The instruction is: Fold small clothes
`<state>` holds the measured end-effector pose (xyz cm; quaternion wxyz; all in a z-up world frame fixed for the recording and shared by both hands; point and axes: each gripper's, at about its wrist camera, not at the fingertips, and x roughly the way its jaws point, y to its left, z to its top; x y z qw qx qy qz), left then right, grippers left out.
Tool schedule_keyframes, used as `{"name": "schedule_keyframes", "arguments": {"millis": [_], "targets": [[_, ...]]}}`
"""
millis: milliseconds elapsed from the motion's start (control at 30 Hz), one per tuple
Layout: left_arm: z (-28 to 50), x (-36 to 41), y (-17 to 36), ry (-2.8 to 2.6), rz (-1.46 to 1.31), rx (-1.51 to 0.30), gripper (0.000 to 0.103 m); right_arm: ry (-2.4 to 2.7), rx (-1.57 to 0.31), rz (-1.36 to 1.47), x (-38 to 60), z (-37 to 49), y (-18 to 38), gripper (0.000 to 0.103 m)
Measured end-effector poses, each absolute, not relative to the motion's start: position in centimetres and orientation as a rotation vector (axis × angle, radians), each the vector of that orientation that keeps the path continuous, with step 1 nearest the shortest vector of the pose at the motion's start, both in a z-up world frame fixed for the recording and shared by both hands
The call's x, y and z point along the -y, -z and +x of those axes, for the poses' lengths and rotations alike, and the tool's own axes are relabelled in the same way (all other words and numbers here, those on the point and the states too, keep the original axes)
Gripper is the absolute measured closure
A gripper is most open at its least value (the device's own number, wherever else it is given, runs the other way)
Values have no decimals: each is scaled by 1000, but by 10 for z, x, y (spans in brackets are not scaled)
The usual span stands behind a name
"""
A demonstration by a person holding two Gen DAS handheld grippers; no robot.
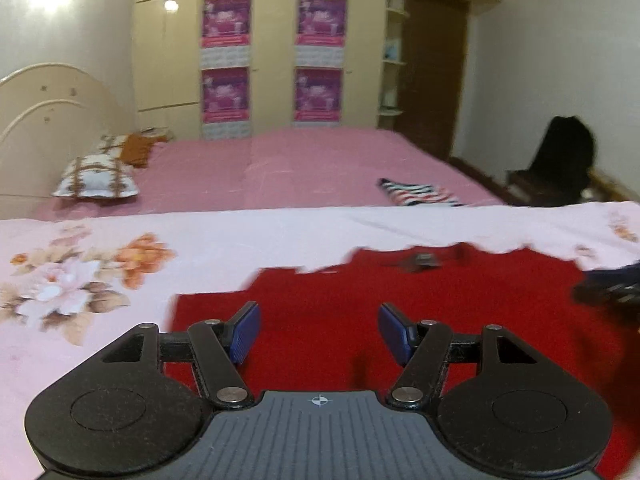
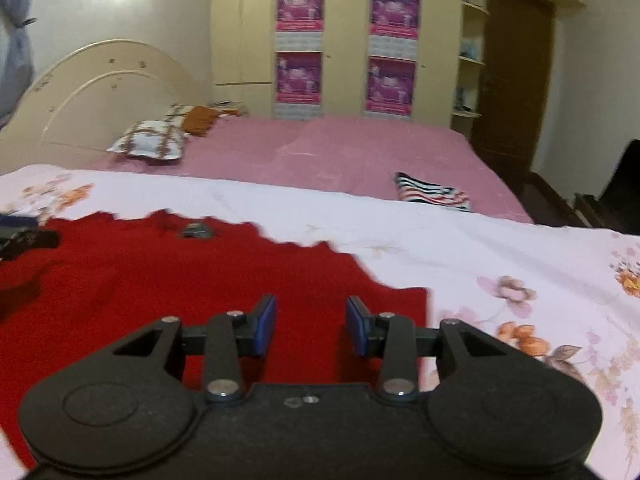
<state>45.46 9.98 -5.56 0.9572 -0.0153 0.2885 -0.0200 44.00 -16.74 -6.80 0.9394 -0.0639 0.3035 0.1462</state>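
Currently both grippers released, nothing between the pads. Left gripper (image 1: pixel 319 330) jaws spread wide over the near-left part of the red garment (image 1: pixel 400 320); blue pads (image 1: pixel 245 332) clear of the cloth as far as visible. Right gripper (image 2: pixel 311 326) jaws parted less wide, poised above the garment's near-right corner, right pad close to the cloth's right edge.

Red garment spread flat on the floral sheet (image 1: pixel 100 272), at the near edge of the bed; far edge jagged in both views, likely blur. Small grey tag (image 2: pixel 196 230) near the garment's far edge, roughly centred. Right gripper's tip visible at the right border of the left view, left gripper's tip at the left border of the right view, each over the garment's side.

Beyond the floral sheet: pink bedsheet (image 2: pixel 340 152). Striped folded cloth (image 2: pixel 434 194) near the bed's right edge. Two patterned pillows (image 1: pixel 96 178) plus an orange-brown cloth (image 1: pixel 138 148) at the headboard (image 1: pixel 44 120) end, far left. Behind the bed, cream wardrobe (image 2: pixel 344 40) with four magenta posters (image 2: pixel 298 6); brown door (image 2: pixel 516 80) to its right. Dark chair (image 1: pixel 560 160) off the bed's right side.
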Motion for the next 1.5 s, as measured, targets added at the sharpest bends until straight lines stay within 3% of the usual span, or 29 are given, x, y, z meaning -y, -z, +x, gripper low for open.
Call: {"name": "schedule_keyframes", "arguments": {"millis": [433, 867, 1067, 1233, 1500], "targets": [[448, -48, 87, 84, 30, -689, 33, -420, -676, -216, 94, 426, 89, 60], [413, -105, 81, -20, 13, -668, 33, -258, -689, -163, 190, 416, 87, 60], [399, -57, 71, 68, 37, -638, 33, -324, -631, -136, 148, 387, 68, 61], [394, -61, 84, 74, 31, -666, 33, -406, -652, -301, 97, 365, 89, 61], [361, -94, 79, -16, 23, -669, 33, -248, -691, -212, 154, 359, 86, 62]]}}
